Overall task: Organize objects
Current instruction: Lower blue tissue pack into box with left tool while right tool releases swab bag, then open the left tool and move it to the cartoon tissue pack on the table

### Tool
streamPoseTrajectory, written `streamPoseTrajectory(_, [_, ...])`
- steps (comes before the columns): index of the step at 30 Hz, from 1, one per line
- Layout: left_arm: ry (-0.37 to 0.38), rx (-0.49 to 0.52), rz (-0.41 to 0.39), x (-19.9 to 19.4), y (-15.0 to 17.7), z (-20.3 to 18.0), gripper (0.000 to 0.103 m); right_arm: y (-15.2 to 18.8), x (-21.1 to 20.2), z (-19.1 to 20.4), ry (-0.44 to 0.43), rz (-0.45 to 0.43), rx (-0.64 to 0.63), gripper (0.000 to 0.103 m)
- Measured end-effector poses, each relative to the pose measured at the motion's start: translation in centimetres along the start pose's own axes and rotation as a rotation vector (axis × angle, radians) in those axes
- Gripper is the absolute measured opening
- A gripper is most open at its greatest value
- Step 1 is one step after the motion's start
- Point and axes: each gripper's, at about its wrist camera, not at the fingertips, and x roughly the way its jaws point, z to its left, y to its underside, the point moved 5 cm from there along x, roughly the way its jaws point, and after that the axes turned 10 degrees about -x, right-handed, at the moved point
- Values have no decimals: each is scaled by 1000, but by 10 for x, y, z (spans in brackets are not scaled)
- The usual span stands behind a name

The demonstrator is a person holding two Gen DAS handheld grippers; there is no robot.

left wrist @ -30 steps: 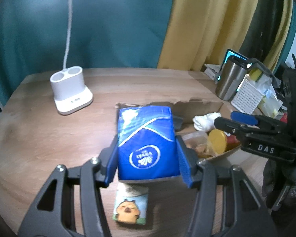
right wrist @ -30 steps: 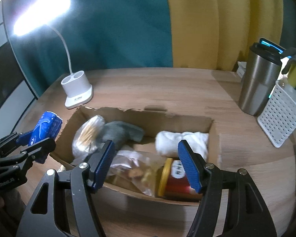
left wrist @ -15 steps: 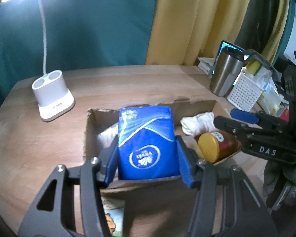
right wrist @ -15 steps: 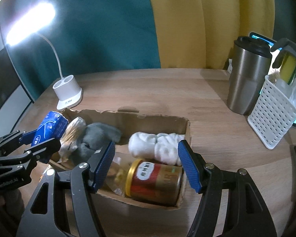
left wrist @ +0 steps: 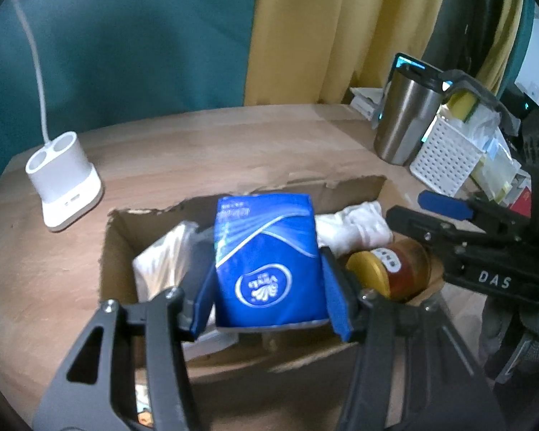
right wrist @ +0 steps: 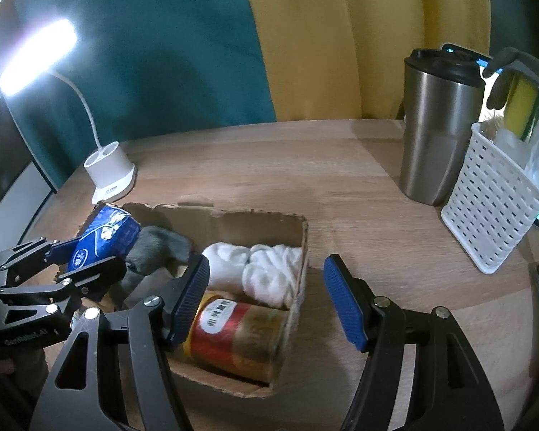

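My left gripper (left wrist: 269, 301) is shut on a blue tissue pack (left wrist: 266, 255) and holds it over the open cardboard box (left wrist: 116, 248). In the right wrist view the tissue pack (right wrist: 102, 239) hangs above the box's left end, pinched by the left gripper (right wrist: 79, 255). Inside the box (right wrist: 298, 287) lie a white cloth (right wrist: 258, 273), a grey cloth (right wrist: 158, 248), a red jar with a gold lid (right wrist: 233, 337) and a clear bag (left wrist: 165, 255). My right gripper (right wrist: 266, 301) is open with nothing between its pads, over the box's right edge.
A white lamp base (left wrist: 63, 179) stands at the back left of the wooden table (right wrist: 269, 165). A steel tumbler (right wrist: 438, 129) and a white perforated basket (right wrist: 496, 208) stand at the right. A cartoon card (left wrist: 143, 409) lies near the front edge under the left gripper.
Both grippers have moved across the table toward the right: the tissue pack came from in front of the box to over it, and the right gripper now straddles the box's right wall.
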Motion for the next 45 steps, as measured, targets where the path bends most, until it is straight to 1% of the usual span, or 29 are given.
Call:
streamPoseTrajectory(7, [3, -1, 34, 16, -2, -8, 55, 2, 1, -12, -1, 1, 12, 69])
streamPoseTrajectory(11, [-1, -19, 33, 18, -5, -8, 63, 4, 2, -19, 4, 4, 21, 69])
streamPoseTrajectory(12, [0, -25, 31, 18, -6, -7, 71, 4, 2, -19, 5, 5, 23, 69])
streamPoseTrajectory(13, [2, -30, 29, 17, -7, -6, 75, 4, 2, -20, 6, 4, 24, 69])
streamPoseTrajectory(14, [6, -39, 25, 16, -7, -5, 76, 4, 2, -20, 6, 4, 24, 69])
streamPoseTrajectory(21, [10, -41, 19, 9, -7, -2, 76, 4, 0, -14, 8, 0, 15, 69])
streamPoseTrajectory(27, [14, -44, -3, -4, -5, 2, 76, 4, -8, -9, 14, -8, 9, 69])
streamPoseTrajectory(45, [23, -69, -67, -44, 8, 20, 76, 7, -35, 24, 27, -36, -36, 69])
